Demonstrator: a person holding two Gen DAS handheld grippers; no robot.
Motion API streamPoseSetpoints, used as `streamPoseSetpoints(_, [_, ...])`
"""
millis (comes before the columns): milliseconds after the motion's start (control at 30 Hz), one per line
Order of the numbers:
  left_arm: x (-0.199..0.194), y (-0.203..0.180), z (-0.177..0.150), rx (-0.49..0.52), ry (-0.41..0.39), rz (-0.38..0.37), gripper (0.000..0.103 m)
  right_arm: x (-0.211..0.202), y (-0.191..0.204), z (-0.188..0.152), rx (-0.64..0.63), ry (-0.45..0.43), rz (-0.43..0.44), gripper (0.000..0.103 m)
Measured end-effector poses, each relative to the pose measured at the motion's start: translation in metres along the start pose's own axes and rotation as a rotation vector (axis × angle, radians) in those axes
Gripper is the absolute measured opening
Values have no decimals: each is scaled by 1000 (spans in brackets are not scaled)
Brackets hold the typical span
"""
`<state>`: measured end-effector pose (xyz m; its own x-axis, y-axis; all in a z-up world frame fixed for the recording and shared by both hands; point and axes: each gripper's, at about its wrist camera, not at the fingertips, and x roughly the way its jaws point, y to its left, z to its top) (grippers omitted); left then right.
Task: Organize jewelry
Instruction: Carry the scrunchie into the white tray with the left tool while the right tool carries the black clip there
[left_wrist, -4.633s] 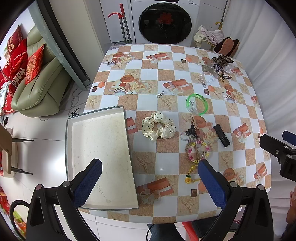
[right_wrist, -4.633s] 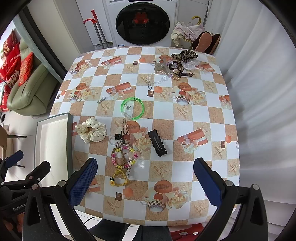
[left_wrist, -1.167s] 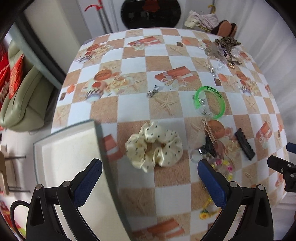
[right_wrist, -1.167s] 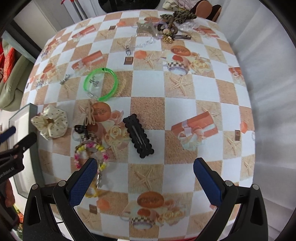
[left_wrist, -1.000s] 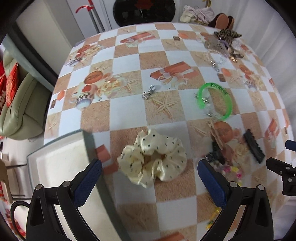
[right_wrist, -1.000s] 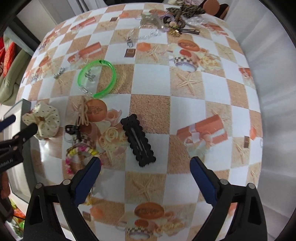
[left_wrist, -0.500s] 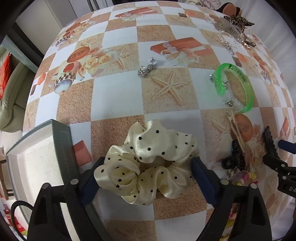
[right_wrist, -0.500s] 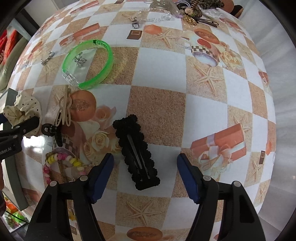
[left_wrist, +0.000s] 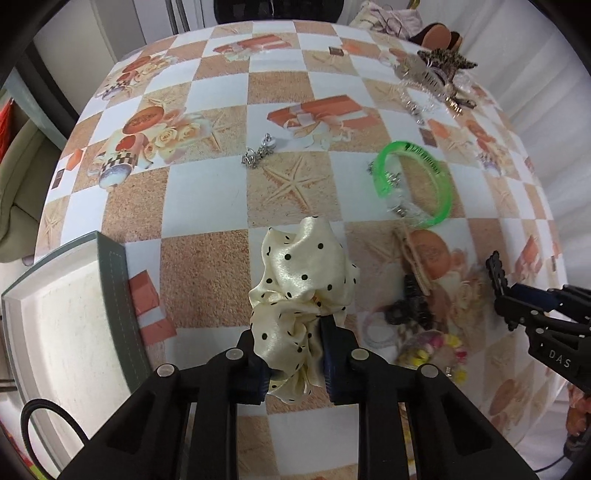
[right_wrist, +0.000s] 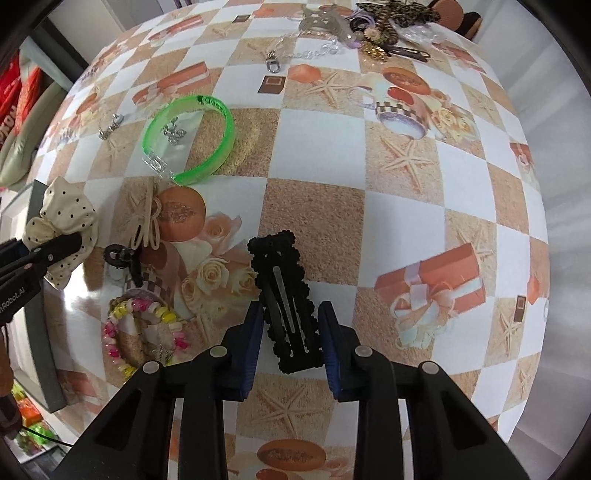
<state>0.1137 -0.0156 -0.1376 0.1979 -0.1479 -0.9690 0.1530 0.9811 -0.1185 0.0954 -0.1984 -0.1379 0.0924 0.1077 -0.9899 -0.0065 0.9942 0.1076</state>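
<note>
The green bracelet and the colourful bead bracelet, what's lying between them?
In the right wrist view, a beige bow clip and a small black claw clip lie between the green bracelet and bead bracelet.

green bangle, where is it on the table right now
The green bangle lies flat on the table, left of centre and beyond the right gripper in the right wrist view. A small silver charm lies inside its ring, the beige hair clip just nearer.
</note>
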Motion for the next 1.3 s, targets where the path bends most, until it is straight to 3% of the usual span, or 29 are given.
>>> streamPoseSetpoints(300, [-51, 16, -16, -48, -76, -34, 27, -50, -6, -13, 60, -18, 78, 33])
streamPoseSetpoints(567, [-99, 53, -50, -155, -130, -30, 27, -96, 36, -20, 12, -41, 177, 33])
streamPoseSetpoints(1000, [-133, 158, -112, -395, -173, 87, 27, -125, 193, 9, -210, -44, 371, 33])
streamPoseSetpoints(1300, [-111, 218, -119, -503, -181, 141, 27, -93, 303, 36, -394, -44, 352, 33])
